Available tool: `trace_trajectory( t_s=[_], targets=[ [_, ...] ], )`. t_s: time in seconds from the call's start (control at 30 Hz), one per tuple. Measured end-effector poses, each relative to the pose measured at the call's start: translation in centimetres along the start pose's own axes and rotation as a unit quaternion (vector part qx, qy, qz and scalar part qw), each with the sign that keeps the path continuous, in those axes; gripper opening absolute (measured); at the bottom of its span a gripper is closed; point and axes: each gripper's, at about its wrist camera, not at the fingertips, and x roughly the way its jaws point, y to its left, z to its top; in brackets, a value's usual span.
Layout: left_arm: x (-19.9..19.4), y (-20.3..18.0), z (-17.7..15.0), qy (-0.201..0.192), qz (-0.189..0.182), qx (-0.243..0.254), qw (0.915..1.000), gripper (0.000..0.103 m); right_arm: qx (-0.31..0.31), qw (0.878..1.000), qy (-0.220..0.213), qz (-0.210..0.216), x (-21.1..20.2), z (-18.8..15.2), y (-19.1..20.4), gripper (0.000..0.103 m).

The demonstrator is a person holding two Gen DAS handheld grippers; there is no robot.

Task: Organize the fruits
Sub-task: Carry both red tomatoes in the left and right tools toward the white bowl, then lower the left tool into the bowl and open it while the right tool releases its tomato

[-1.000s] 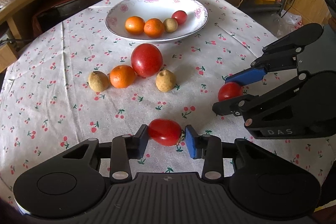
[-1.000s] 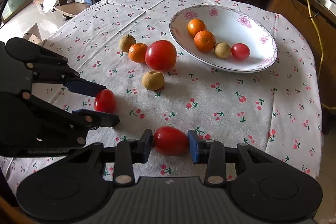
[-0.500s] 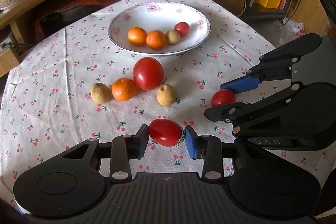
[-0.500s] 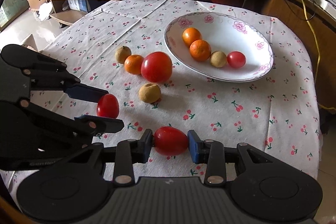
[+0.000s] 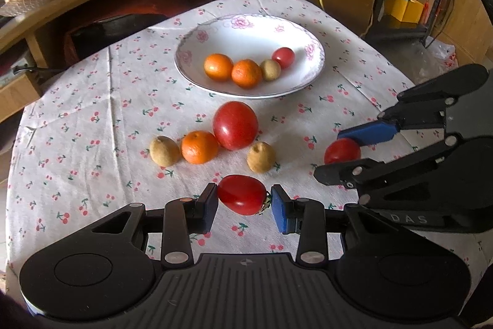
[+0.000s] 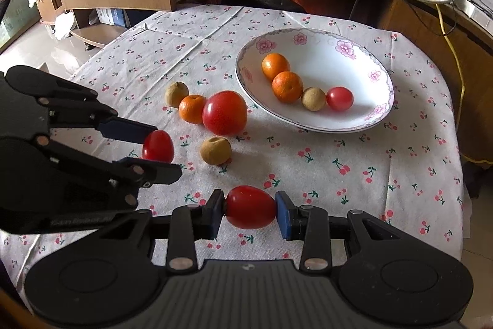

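Left gripper clamps a small red cherry tomato; right gripper clamps another red cherry tomato, both raised short of the white floral-rimmed plate. Large red tomato lies on the cherry-print tablecloth before the plate.

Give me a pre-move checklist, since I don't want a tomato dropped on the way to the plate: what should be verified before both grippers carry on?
1. Left gripper shut on its small tomato: ok.
2. Right gripper shut on its small tomato: ok.
3. Both tomatoes clear of the cloth: cannot tell.
4. Free space in the plate: ok, right side bare.
5. Path over the big tomato and table fruit: cannot tell.
6. Grippers apart from each other: ok.
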Motion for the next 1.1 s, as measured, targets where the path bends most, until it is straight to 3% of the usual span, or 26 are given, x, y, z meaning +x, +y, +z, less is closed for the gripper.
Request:
trace_trajectory(
  t_s=[0.53, 1.1],
  targets=[
    [0.0, 0.2, 1.0, -0.011, 0.014, -0.006, 0.9998, 0.044, 0.009, 1.0, -0.011, -0.01, -0.2, 0.9, -0.1, 0.037],
    [0.3, 0.7, 4.9, -0.043, 0.034, -0.017, 0.9983, 0.043, 0.043, 0.997, -0.05, -0.04, -1.0, 3.6, -2.0, 0.037]
  ],
)
